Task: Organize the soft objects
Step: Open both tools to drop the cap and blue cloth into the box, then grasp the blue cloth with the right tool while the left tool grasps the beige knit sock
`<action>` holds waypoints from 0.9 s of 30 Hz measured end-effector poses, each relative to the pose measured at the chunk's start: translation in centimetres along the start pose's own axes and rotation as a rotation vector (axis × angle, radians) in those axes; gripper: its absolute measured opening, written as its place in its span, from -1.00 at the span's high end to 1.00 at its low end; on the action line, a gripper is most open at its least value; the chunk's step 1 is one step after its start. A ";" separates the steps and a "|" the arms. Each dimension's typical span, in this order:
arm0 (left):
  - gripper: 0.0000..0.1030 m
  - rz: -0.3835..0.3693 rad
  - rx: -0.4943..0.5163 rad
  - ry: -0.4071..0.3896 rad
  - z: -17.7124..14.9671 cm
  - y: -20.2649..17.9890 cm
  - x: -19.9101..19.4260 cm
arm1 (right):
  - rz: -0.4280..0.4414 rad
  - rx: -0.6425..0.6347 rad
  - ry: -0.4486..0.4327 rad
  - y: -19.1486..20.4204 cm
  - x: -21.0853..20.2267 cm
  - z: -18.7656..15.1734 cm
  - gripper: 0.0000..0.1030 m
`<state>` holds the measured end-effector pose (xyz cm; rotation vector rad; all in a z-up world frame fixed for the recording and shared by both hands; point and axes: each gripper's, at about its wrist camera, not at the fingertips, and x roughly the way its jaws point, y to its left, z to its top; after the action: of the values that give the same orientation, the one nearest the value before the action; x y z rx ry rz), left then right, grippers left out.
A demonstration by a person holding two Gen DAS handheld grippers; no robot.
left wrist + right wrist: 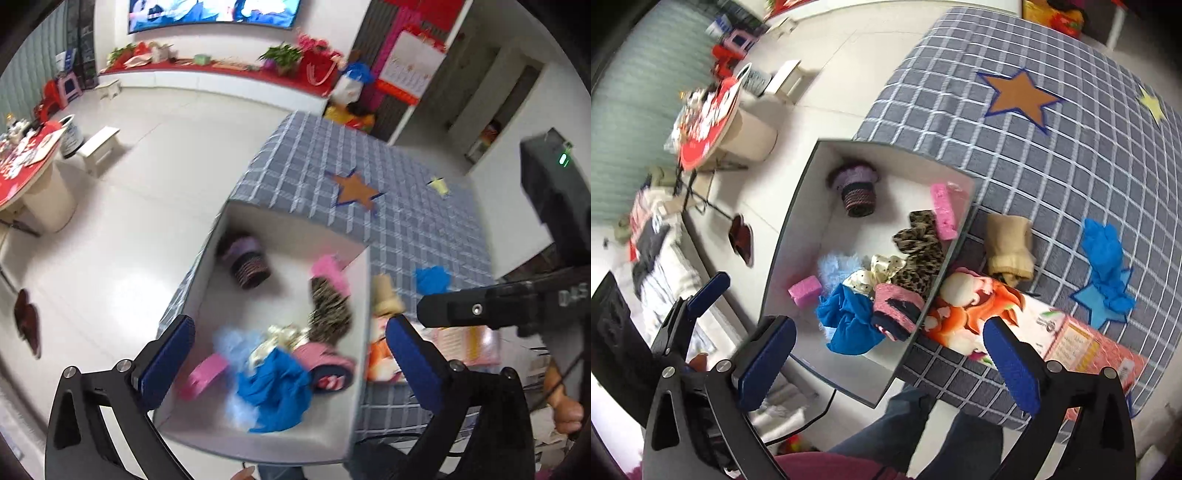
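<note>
**Left wrist view.** Left gripper hangs above the white box, jaws wide, nothing between the pads. Frame is motion-blurred, so item IDs here are approx. Box sits at the edge of the checked table. Right gripper enters from the right over the table; jaw state can't be told from this angle.

**Right wrist view.** Right gripper, jaws wide, empty, hovers over the box's near corner and table edge.

Count, inside box: 1 blue cloth, 1 leopard-print cloth, 1 dotted cream scrunchie, 1 pale blue fluffy item, 2 pink sponges, 1 pink rolled sock pair, 1 purple rolled item.

Count, on table, outside box: 1 beige sock bundle, 1 blue glove, 1 orange-white plush cloth touching the box wall, 1 pink packet.

**Step.** Judged mid-task: both tools empty, between picks. Approx. 3 soft items remain out.

**Next move.** Likely nearest target is the plush cloth: lower right gripper, pinch a raised fold, lift clear of the box wall, release inside.
</note>
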<state>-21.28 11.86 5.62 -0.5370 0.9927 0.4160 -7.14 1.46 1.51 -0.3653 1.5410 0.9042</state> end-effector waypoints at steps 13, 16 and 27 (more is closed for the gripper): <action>-1.00 0.032 0.234 0.154 3.0 -7.3 4.2 | -0.120 0.264 -0.098 -12.9 -7.6 -1.2 -0.98; -1.00 0.027 0.268 0.189 3.0 -8.8 5.6 | -0.136 0.339 -0.088 -16.3 -7.6 -2.2 -0.98; -1.00 0.036 0.459 0.301 4.4 -17.5 10.7 | -0.130 0.411 0.037 -23.8 -3.4 -2.4 -0.98</action>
<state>-3.34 1.45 2.32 -0.1668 1.3423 0.1293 8.37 -16.47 -3.23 -0.1825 1.6711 0.4650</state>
